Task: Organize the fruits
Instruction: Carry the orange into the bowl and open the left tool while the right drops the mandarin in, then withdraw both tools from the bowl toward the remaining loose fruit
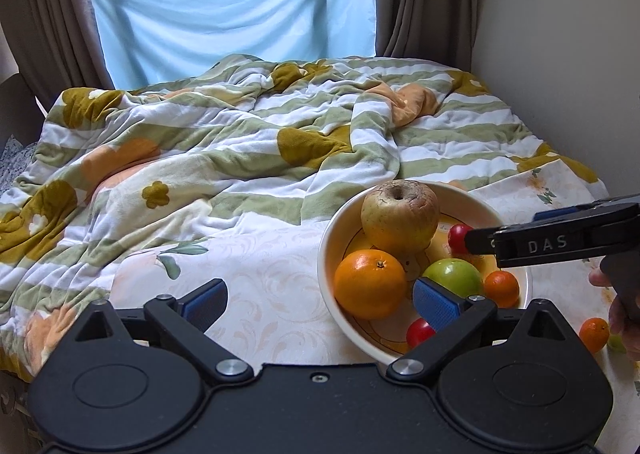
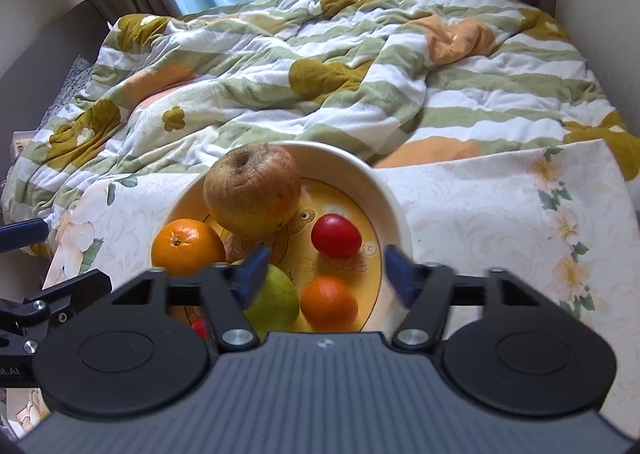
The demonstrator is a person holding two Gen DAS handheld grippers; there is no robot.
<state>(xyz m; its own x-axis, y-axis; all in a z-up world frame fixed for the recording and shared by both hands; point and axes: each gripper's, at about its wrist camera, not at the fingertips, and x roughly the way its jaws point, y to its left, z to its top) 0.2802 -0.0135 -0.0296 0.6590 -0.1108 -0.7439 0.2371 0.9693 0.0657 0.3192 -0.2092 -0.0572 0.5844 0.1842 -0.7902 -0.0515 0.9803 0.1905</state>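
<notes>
1. Right gripper (image 2: 322,274): jaws spread wide, nothing between the blue pads; it hangs over the near side of the bowl (image 2: 394,198). Its left finger (image 2: 252,270) covers part of the green apple (image 2: 276,300).
2. Left gripper (image 1: 320,300): released, jaws wide apart and empty. Its right finger (image 1: 436,304) overlaps the bowl's near rim and cuts off one small red fruit (image 1: 418,332).
3. Bowl contents, near to far: green apple, small orange fruit (image 2: 330,302), large orange (image 2: 186,242), red fruit (image 2: 336,236), then a wrinkled yellow-brown apple (image 2: 252,190) at the far left. The printed design on the bowl floor is mostly covered.
4. Outside the bowl, right edge of the left view: one small orange fruit (image 1: 594,334) on the floral cloth (image 1: 260,266), with a greenish item beside it, too cropped to identify. A hand (image 1: 622,318) there is only partly visible.
5. Far: a rumpled striped blanket (image 2: 360,86), then a blue sheet (image 1: 232,14) between curtains.
</notes>
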